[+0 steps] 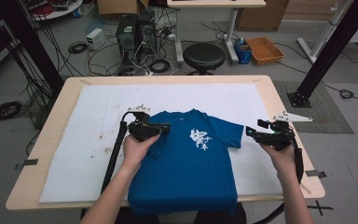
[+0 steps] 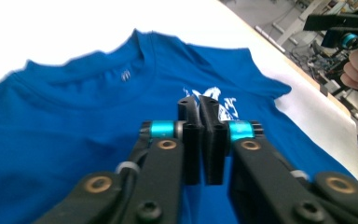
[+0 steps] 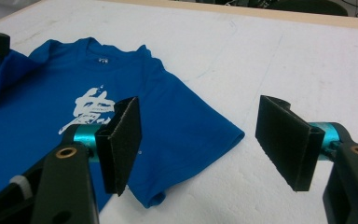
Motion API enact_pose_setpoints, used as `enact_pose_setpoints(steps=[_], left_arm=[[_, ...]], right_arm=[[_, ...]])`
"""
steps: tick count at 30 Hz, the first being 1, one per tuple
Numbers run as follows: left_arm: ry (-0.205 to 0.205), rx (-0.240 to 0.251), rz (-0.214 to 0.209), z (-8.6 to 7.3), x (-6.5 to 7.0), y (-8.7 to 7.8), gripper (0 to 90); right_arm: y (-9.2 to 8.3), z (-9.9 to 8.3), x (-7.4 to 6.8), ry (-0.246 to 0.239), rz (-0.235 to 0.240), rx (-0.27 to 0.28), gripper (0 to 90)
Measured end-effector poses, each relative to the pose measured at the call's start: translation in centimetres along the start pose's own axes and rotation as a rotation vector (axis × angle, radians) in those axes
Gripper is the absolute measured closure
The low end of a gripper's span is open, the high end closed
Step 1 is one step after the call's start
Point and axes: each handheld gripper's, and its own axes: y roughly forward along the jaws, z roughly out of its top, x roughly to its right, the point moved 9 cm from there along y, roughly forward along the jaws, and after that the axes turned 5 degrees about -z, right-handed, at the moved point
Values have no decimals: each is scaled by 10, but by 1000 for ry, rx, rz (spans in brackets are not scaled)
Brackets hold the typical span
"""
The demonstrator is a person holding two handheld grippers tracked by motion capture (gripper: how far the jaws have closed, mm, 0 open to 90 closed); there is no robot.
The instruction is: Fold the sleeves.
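Observation:
A blue T-shirt [image 1: 186, 168] with white print lies face up on the white mat [image 1: 98, 116], its hem hanging over the near table edge. Its left sleeve [image 1: 154, 149] is folded in over the body, while the right sleeve [image 1: 233, 135] is spread flat. My left gripper [image 1: 167, 126] hovers over the shirt's left shoulder. In the left gripper view, this gripper [image 2: 199, 105] has its jaws together with no cloth between them, above the shirt [image 2: 51, 121]. My right gripper [image 1: 250, 131] is off the right sleeve, jaws wide open. In the right gripper view, the same gripper [image 3: 198, 140] stands empty beside the sleeve [image 3: 200, 140].
The wooden table [image 1: 279, 100] carries the mat, with bare mat behind and left of the shirt. A black stool [image 1: 203, 57], computer towers [image 1: 135, 32] and cables stand on the floor beyond the far edge. A black frame post [image 1: 326, 51] rises at the right.

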Motion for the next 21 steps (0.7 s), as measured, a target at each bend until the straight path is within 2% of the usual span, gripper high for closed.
enact_pose_setpoints(steps=[3,6,8,10,12,14,15,17,18,20,21], left_arm=[[12,36,5,5,-4,-11,665],[12,60,17,6,-7,-20,611],[17,72,33,5,-10,-29,571],[33,82,63,3,-13,-40,492],[51,88,80,0,-16,-54,486],[104,104,127,-3,-21,-77,477],[104,104,127,-3,-21,-77,475],[126,122,146,-6,-24,-93,472],[135,126,155,-6,-25,-100,471],[145,141,177,-8,-30,-114,462],[145,141,177,-8,-30,-114,462]], right_arm=[[3,-2,2,24,-16,-7,316],[6,-3,4,50,-41,-15,326],[8,-5,8,73,-69,-24,341],[11,-7,13,93,-94,-32,383],[15,-10,17,104,-103,-50,444],[19,-13,22,123,-119,-69,466],[22,-14,23,130,-119,-79,481],[25,-15,24,131,-119,-88,495],[31,-16,27,130,-134,-112,510],[36,-16,29,129,-146,-126,531],[36,-16,29,129,-146,-126,531]])
